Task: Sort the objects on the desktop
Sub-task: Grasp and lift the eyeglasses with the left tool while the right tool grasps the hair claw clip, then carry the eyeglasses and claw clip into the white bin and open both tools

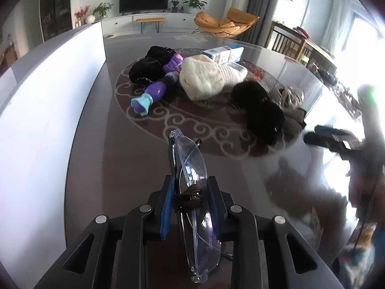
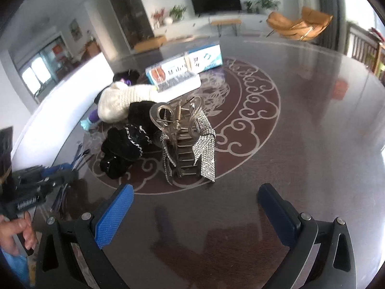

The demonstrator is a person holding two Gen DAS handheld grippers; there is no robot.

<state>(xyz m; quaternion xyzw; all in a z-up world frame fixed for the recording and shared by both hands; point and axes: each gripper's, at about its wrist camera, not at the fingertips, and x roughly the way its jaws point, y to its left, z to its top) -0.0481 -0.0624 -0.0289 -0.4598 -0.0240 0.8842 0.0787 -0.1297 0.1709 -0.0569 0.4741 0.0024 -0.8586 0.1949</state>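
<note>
Two grippers in play. Left gripper [image 1: 190,207] is clamped on a pair of clear safety glasses [image 1: 192,168], blue pads [image 1: 168,204] pressing the folded frame edge-on near its middle, a brown cord bunched at the pinch point; the lens sticks out ahead of and behind the fingers, low over the near left part of the tabletop [image 1: 108,156], beside a white box wall [image 1: 48,96]. Right gripper [image 2: 195,214] stands wide open, nothing between its fingers, hovering over bare dark surface just short of a clear hair claw with rhinestone ribbon [image 2: 187,139]. Further toward the tabletop's middle: black knit pieces [image 2: 125,144], a cream knit hat [image 1: 207,77], a purple toy figure [image 1: 156,89], cartons [image 2: 182,65] at the far side. Risks, as I judge them: the grip is narrow and on a slick curved lens, so the glasses could pivot or slip; the loose cord may snag; pads could scuff the lens.
</note>
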